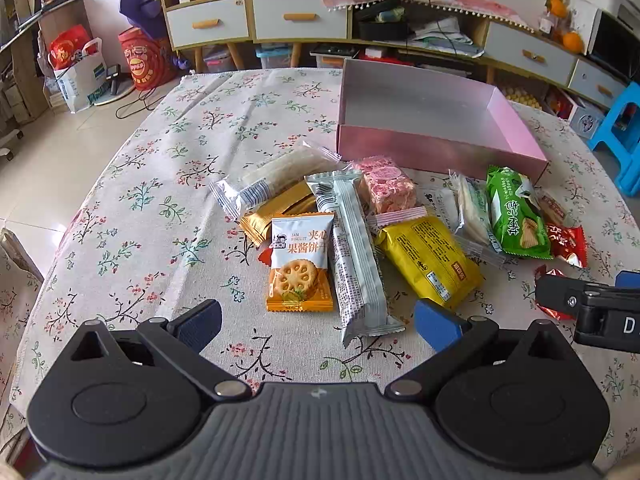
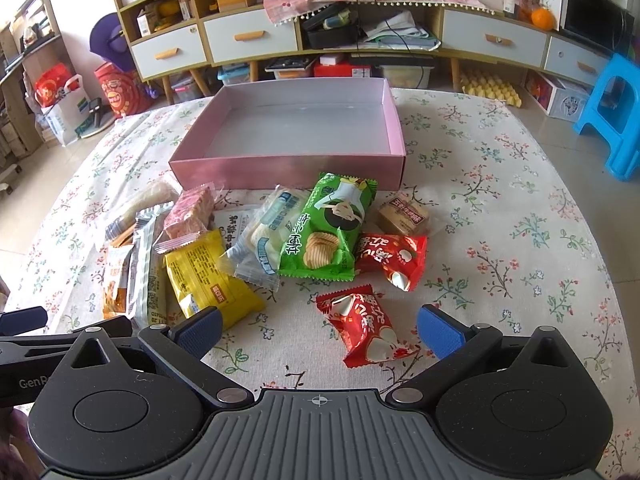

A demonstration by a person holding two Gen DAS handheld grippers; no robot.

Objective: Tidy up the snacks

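Note:
A pink box [image 1: 436,152] [image 2: 288,168] stands empty at the back of the table. In front of it lies a heap of snack packs: an orange biscuit pack [image 1: 299,264], a long silver pack [image 1: 356,256], a yellow pack [image 1: 430,258] [image 2: 208,276], a green chip pack [image 1: 516,216] [image 2: 324,232] and red packs [image 2: 366,330]. My left gripper [image 1: 318,324] hovers open just short of the orange and silver packs. My right gripper [image 2: 320,328] is open, low over the table, with the nearest red pack between its fingers' line. Neither holds anything.
A floral cloth [image 2: 500,208] covers the table. Behind it run low cabinets with drawers [image 2: 256,40], and a blue stool [image 2: 616,116] stands at the right. Bags [image 1: 80,72] sit on the floor at the left. The right gripper's body [image 1: 592,308] shows at the left view's edge.

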